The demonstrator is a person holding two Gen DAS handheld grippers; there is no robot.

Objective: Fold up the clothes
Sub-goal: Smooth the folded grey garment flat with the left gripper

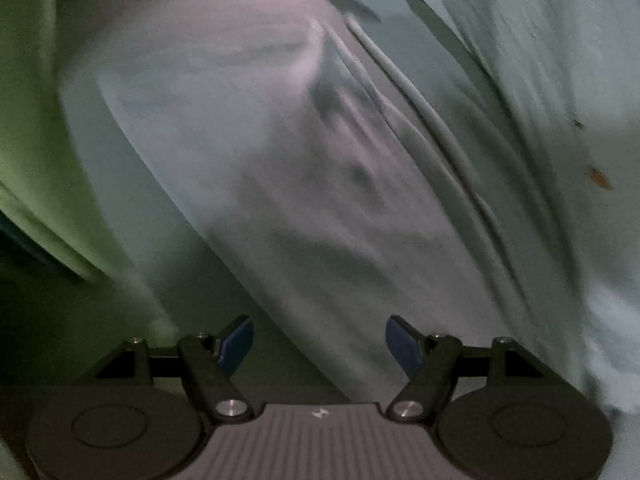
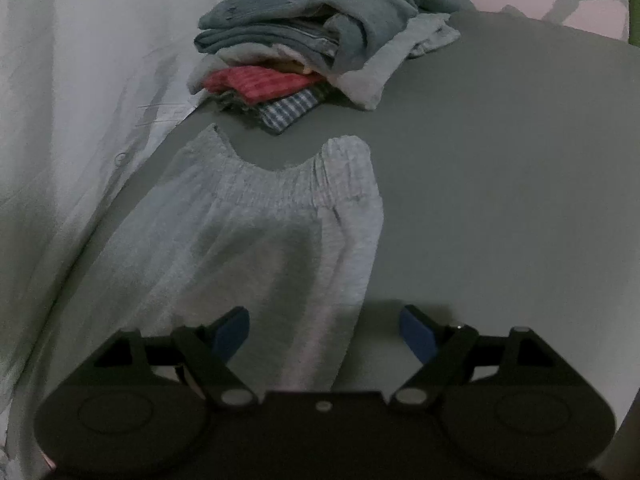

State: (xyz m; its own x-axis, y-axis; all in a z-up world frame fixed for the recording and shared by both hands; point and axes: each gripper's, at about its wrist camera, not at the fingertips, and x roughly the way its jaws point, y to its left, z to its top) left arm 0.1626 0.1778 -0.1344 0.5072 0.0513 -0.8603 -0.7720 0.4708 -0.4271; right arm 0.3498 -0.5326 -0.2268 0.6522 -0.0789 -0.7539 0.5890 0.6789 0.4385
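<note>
Shorts of pale blue-grey cloth with a gathered elastic waistband [image 2: 276, 216] lie flat on the grey desk [image 2: 500, 200], waistband toward the far edge, one leg running back toward you under your right gripper [image 2: 325, 330]. That gripper hangs just above the cloth, its blue-padded fingers [image 2: 230, 330] spread wide apart and holding nothing. Beyond the waistband, near the far edge, sits a stack of folded clothes [image 2: 304, 44]: faded blue denim on top, a red textured piece and a blue-and-white checked piece beneath, a pale garment spilling out at the right. Along the desk's left edge hangs a white sheet with small orange prints [image 2: 80, 80].

Your left gripper [image 1: 319, 346] points into a close, blurred expanse of pale blue-grey fabric with long parallel pleats [image 1: 360, 152]; its blue pads [image 1: 404, 346] stand well apart, clamping nothing. Whether this fabric is the shorts cannot be told.
</note>
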